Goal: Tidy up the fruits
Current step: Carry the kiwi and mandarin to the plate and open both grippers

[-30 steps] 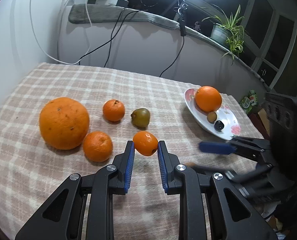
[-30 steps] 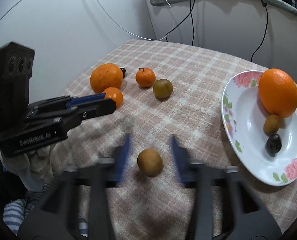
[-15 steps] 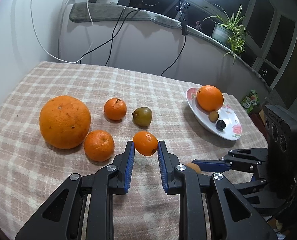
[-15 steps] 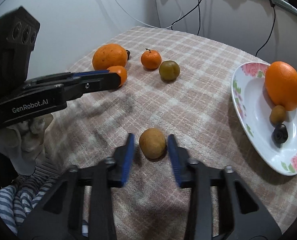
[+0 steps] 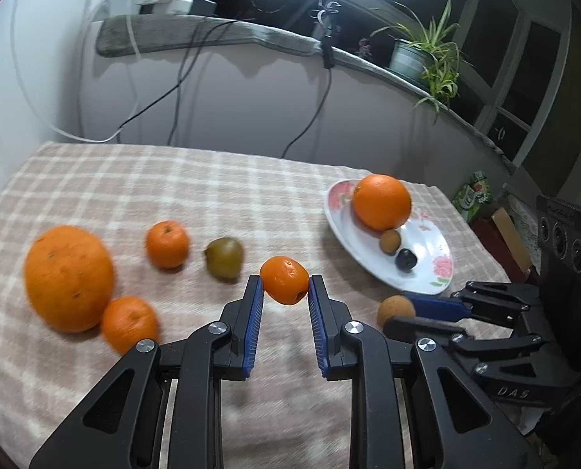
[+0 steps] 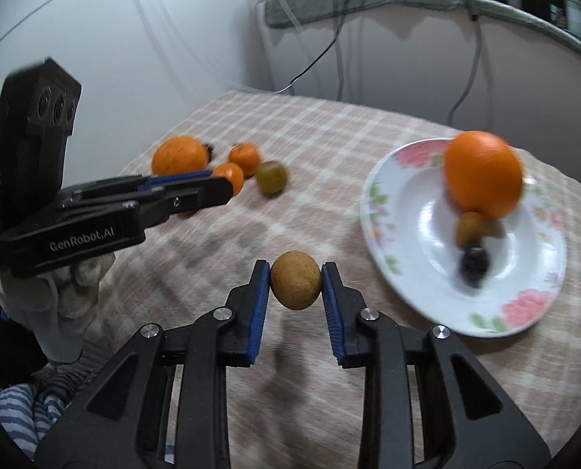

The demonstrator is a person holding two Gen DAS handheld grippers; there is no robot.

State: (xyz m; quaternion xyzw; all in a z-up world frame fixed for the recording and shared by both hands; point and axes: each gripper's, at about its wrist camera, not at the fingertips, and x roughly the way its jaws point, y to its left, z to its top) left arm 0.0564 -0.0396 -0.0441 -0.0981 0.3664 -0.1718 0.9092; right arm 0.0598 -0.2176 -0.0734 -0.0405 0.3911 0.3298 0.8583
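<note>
Small orange: clamped between the blue pads of the left tool, raised off the checked cloth, between the loose fruit and the plate.
Brown fruit: pinched at its sides by the right tool; its shadow falls on the cloth below, so it looks lifted clear.
Left tool: closed tight on the small orange, fingers pointing down toward the bench.
Right tool: closed on the brown fruit, just beside the near rim of the plate.
Plate: white with pink flowers, on the right side of the bench; it carries a large orange, a small brown fruit and a dark fruit, all close together.
Loose fruit on the cloth: a big speckled orange touching a mandarin in front of it, another mandarin behind, a greenish fruit just beside that.
Person: a gloved hand grips the left tool from beneath; a striped sleeve shows lower down.
Surroundings: cables on the wall, a potted plant on the ledge.
</note>
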